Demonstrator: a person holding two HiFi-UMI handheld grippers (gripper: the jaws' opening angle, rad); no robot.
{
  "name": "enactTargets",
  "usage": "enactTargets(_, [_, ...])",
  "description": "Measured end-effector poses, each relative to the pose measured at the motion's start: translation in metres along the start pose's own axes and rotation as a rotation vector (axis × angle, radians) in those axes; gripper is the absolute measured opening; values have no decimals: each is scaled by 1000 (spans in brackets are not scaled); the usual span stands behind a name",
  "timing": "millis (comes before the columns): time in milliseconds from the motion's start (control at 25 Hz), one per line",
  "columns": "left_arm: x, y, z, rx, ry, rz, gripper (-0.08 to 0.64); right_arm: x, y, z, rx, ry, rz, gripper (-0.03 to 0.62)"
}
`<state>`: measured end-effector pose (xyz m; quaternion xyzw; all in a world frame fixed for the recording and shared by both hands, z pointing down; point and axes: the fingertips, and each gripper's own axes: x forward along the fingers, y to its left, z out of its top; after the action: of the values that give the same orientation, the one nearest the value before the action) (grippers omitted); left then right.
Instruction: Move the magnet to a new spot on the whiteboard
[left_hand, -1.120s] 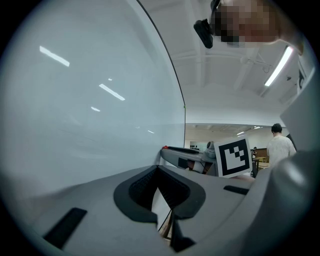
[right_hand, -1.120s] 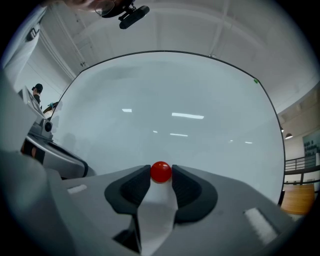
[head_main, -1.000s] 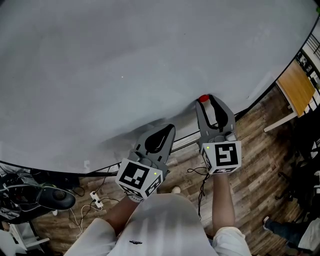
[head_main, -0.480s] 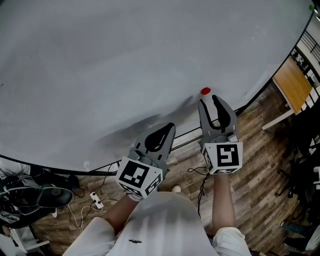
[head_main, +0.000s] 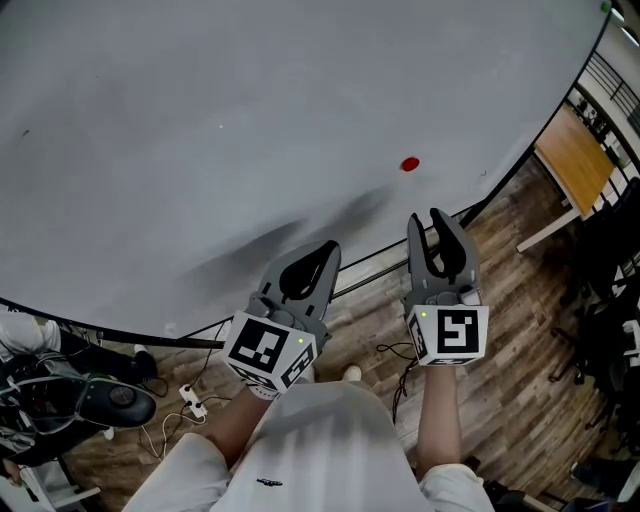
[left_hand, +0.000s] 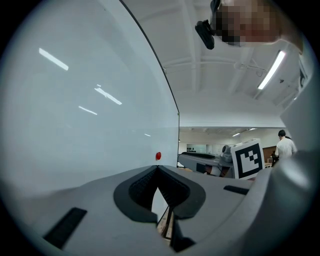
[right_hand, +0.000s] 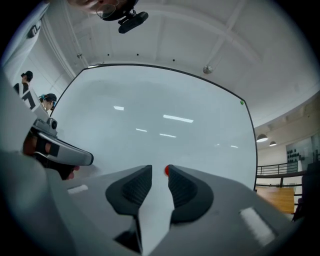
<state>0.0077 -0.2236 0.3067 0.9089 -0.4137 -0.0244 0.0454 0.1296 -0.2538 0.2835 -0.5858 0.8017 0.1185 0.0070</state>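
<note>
A small red magnet (head_main: 410, 164) sticks to the big whiteboard (head_main: 250, 120), with nothing touching it. My right gripper (head_main: 427, 218) hangs just below it, drawn back from the board. Its jaws stand open with nothing between them and have just been closing. In the right gripper view the magnet (right_hand: 166, 170) shows beyond the gap between the jaws of the right gripper (right_hand: 159, 170). My left gripper (head_main: 330, 247) is further left, off the board, jaws together and empty. The left gripper view shows the left gripper (left_hand: 158, 168) with the magnet (left_hand: 158, 156) far ahead on the board.
The whiteboard's dark lower frame (head_main: 370, 275) runs just ahead of both grippers. Below is wooden floor with cables (head_main: 190, 400) and dark gear (head_main: 100, 395) at the left. A wooden desk (head_main: 575, 160) stands at the right. People (right_hand: 25, 82) stand far off.
A second ago my right gripper's tips were at the magnet on the board. It has since let go and drawn back, leaving the magnet stuck there. The left gripper has drifted back a little.
</note>
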Motion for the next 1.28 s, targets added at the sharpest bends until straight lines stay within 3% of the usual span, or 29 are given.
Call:
enactTargets(320, [-19,-1,12,11,-1,0,6,-40,7,9,44,12,-54,12])
enactTargets(800, [-50,-3,-6,22,-3,13,6,-94,32,-12,100,29,-63,11])
enactTargets(1280, [-55,2,-14,20,-6,36,6,-87,41,-17,102,27,-37,11])
